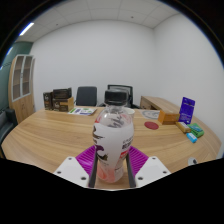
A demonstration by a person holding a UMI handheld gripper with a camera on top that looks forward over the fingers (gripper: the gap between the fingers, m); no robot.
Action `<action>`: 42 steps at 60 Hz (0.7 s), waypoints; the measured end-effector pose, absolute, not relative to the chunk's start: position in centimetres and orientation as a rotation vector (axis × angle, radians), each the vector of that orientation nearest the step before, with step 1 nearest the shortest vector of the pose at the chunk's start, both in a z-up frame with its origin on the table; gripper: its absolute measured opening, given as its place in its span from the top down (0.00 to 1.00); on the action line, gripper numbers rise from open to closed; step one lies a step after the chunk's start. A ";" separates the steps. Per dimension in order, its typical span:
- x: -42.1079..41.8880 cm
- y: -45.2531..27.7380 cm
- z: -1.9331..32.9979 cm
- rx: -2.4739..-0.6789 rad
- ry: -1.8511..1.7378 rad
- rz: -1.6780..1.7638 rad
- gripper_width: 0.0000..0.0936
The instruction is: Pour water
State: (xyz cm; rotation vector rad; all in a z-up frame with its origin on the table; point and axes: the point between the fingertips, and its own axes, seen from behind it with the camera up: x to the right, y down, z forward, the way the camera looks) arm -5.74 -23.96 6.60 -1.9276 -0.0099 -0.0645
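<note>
claw (pixel 112 168): clenched on bottle (pixel 113 138) | bottle between pads, long axis upright, cap on | above counter (pixel 40 130) | no receiving cup seen

Your worktop (pixel 55 130) is a long, light wooden surface. On it you have a blue box (pixel 186 110) standing far right, a small green item (pixel 195 131) near it, and possibly papers (pixel 83 111) farther back.
</note>
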 end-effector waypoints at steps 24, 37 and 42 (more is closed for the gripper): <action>-11.2 -20.2 12.6 -1.874 -0.062 0.081 0.67; -15.9 -12.6 21.0 -1.773 0.247 0.608 0.67; -17.0 -9.6 23.1 -1.728 0.427 0.870 0.67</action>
